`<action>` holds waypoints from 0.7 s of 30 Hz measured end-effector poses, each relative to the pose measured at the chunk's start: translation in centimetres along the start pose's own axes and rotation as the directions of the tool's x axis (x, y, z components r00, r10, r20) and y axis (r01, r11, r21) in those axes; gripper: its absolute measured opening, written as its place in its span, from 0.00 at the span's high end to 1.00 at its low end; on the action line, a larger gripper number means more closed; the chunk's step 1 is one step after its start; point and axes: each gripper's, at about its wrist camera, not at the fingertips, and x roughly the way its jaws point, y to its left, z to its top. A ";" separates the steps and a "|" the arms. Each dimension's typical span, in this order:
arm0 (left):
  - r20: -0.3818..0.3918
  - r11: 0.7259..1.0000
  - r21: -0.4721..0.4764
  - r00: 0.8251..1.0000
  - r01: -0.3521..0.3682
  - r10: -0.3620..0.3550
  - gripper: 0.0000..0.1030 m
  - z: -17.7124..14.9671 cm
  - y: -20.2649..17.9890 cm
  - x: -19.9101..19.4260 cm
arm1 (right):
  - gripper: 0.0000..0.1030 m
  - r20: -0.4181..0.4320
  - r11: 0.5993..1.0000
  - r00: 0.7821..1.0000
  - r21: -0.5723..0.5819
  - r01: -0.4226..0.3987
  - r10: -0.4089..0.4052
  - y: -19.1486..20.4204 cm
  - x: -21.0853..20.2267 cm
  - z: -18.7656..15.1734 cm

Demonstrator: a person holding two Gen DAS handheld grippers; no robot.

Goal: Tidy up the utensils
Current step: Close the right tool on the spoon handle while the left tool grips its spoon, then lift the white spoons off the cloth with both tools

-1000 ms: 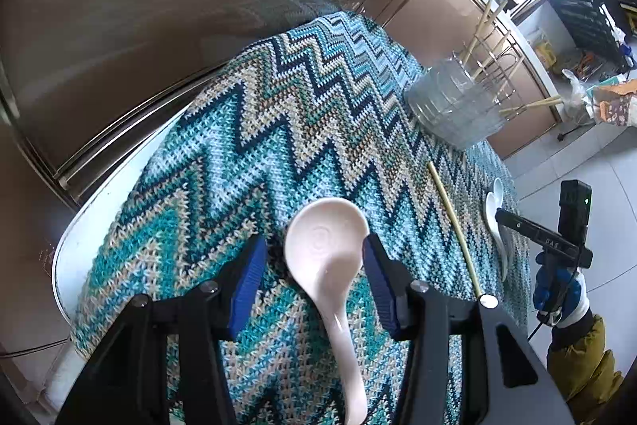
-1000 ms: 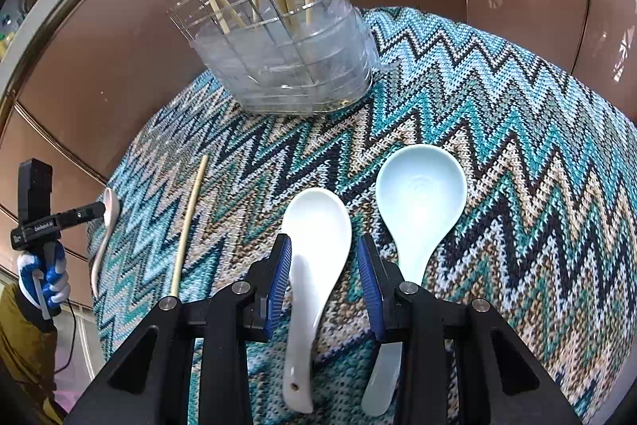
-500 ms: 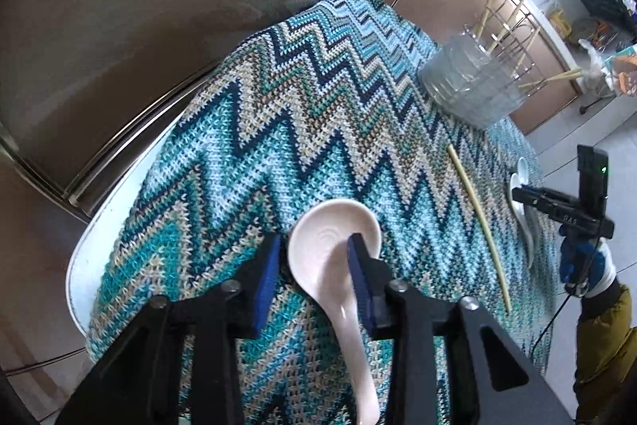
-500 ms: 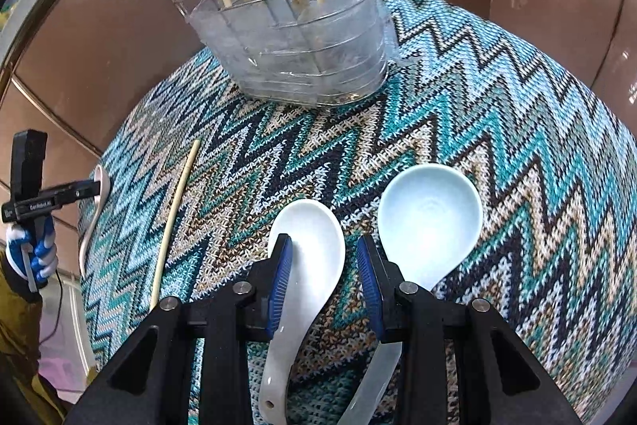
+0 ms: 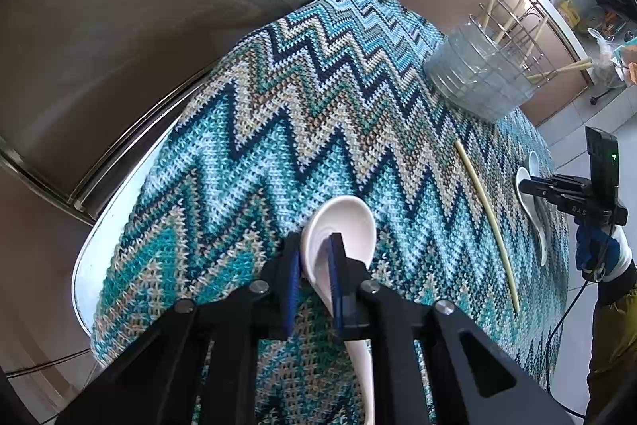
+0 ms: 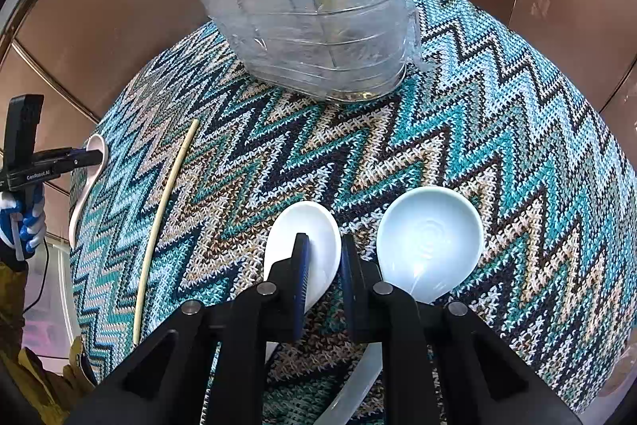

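Observation:
My left gripper (image 5: pixel 312 257) is shut on the rim of a white ceramic soup spoon (image 5: pixel 350 226) on the zigzag knitted cloth (image 5: pixel 278 130). My right gripper (image 6: pixel 322 257) is shut on the right rim of another white spoon (image 6: pixel 306 230), with a pale blue spoon (image 6: pixel 430 245) lying just to its right. A clear utensil holder with a wire rack (image 6: pixel 314 26) stands at the far side and holds several wooden chopsticks. One loose chopstick (image 6: pixel 167 218) lies on the cloth. The right gripper also shows in the left wrist view (image 5: pixel 529 186).
The cloth covers a round white table (image 5: pixel 115 222) set close to brown cabinet doors (image 5: pixel 119 6). In the right wrist view the left gripper (image 6: pixel 89 158) and its spoon show at the table's left edge. The table edge drops off on all sides.
Both grippers have closed on their spoons; the left jaws went from wide open to shut. The right gripper has moved forward toward the utensil holder.

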 end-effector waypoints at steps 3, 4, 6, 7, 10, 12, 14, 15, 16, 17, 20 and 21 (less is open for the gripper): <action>0.006 1.000 -0.004 1.000 -0.003 0.003 0.92 0.0 -0.1 -0.1 | 0.92 0.007 1.000 1.000 -0.018 0.010 -0.010 0.0 -0.5 0.1; 0.008 1.000 -0.004 1.000 -0.003 0.003 0.92 0.1 -0.1 -0.1 | 0.92 0.010 1.000 1.000 -0.026 0.017 -0.016 0.2 -0.6 0.1; 0.014 1.000 -0.006 1.000 -0.010 0.010 0.92 0.0 -0.1 -0.2 | 0.94 0.015 0.999 0.999 -0.039 0.029 -0.028 0.0 -1.1 -0.3; 0.017 1.000 -0.008 1.000 -0.012 0.013 0.92 0.0 -0.2 -0.2 | 0.94 0.018 0.998 0.999 -0.044 0.034 -0.033 0.0 -1.3 -0.4; 0.024 1.000 -0.010 1.000 -0.015 0.015 0.92 0.0 -0.2 -0.3 | 0.94 0.025 0.997 0.998 -0.058 0.056 -0.054 0.4 -1.7 -0.8; 0.033 1.000 -0.011 0.999 -0.016 0.016 0.93 -0.1 -0.3 -0.4 | 0.94 0.032 0.995 0.997 -0.066 0.069 -0.067 0.5 -2.1 -1.5; 0.042 1.000 -0.016 0.999 -0.017 0.017 0.93 -0.1 -0.3 -0.5 | 0.95 0.041 0.994 0.996 -0.071 0.084 -0.081 0.7 -2.4 -1.7; 0.046 1.000 -0.018 0.999 -0.017 0.017 0.93 -0.1 -0.3 -0.6 | 0.95 0.047 0.993 0.995 -0.072 0.089 -0.086 0.9 -2.5 -1.7; 0.051 1.000 -0.020 0.999 -0.017 0.018 0.93 -0.1 -0.2 -0.7 | 0.95 0.054 0.993 0.995 -0.071 0.093 -0.089 1.0 -2.7 -1.9; 0.058 1.000 -0.024 0.998 -0.019 0.020 0.93 -0.2 -0.2 -0.8 | 0.95 0.062 0.993 0.994 -0.072 0.097 -0.092 1.1 -3.0 -2.0; 0.073 0.999 -0.033 0.997 -0.020 0.023 0.93 -0.2 -0.2 -1.2 | 0.96 0.084 0.991 0.991 -0.072 0.110 -0.104 1.5 -3.6 -2.3; 0.077 0.999 -0.037 0.997 -0.019 0.022 0.93 -0.2 -0.2 -1.4 | 0.96 0.092 0.991 0.990 -0.071 0.113 -0.106 1.6 -3.9 -2.4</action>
